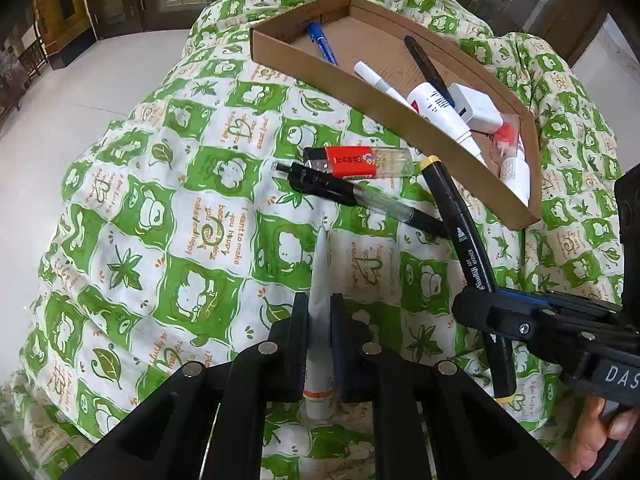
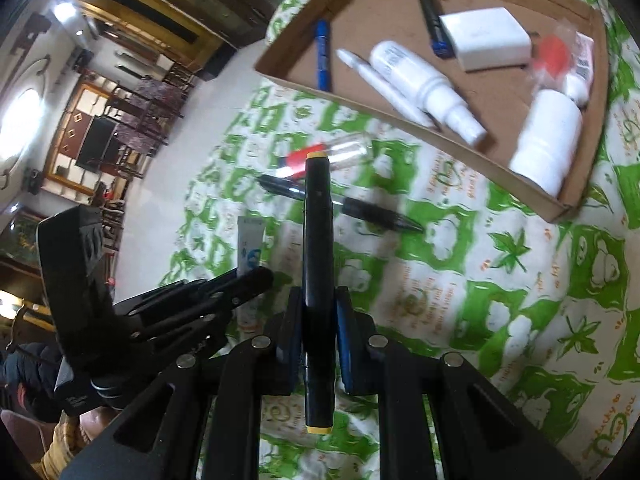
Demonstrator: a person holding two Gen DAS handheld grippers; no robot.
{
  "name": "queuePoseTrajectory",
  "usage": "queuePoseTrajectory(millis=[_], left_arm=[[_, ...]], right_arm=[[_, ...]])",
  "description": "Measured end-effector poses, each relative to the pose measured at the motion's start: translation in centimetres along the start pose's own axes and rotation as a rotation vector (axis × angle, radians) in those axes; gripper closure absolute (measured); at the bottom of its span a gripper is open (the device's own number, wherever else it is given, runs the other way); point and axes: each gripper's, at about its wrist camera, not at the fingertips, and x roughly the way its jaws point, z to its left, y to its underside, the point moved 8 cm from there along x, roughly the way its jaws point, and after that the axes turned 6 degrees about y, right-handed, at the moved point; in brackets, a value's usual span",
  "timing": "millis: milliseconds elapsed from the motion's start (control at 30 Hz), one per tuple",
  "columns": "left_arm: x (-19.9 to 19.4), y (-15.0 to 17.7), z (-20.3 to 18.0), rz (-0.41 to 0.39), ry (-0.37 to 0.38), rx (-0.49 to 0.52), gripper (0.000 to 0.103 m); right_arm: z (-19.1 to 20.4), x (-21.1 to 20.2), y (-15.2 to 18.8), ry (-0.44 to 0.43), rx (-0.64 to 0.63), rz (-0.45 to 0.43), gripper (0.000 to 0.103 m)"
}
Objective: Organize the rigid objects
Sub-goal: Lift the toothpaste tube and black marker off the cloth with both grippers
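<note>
both hand-held grippers gripping, tray half filled

left hand-held gripper (image 1: 319, 312) pinching a thin white tube (image 1: 320, 276), jaws nearly closed on it, above the green-patterned cloth (image 1: 160, 200). right hand-held gripper (image 2: 319, 312) clamping a black marker (image 2: 318, 240) with yellow ends, lengthwise between the pads. lying loose on the cloth just beside the cardboard tray (image 1: 384, 116): a red lighter (image 1: 356, 160) and a black pen (image 1: 352, 192). sitting in the tray: blue pen (image 1: 322, 42), white charger (image 1: 476, 106), white spray bottle (image 2: 424, 80).
</note>
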Motion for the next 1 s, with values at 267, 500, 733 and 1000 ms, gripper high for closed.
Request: queuePoseTrajectory(millis=[267,500,733,1000], left_arm=[[-0.7,-0.5,-0.6,-0.019,0.002,0.017,0.093],[-1.5,-1.5,-1.0,-0.038,0.005,0.031,0.093],[-2.5,-3.3,-1.7,-0.068,0.018,0.048,0.093],[-3.6,-5.5,-2.5,-0.097,0.034,0.072,0.093]], right_arm=[[0.0,-0.9,-0.6,-0.017,0.016,-0.037,0.088],[-0.4,-2.0,-1.2,-0.033,0.033,-0.074,0.088],[-2.3,-4.3,-2.6,-0.052,0.094,-0.149,0.088],[-4.6,-6.3,-3.9,-0.051,0.17,-0.216,0.088]])
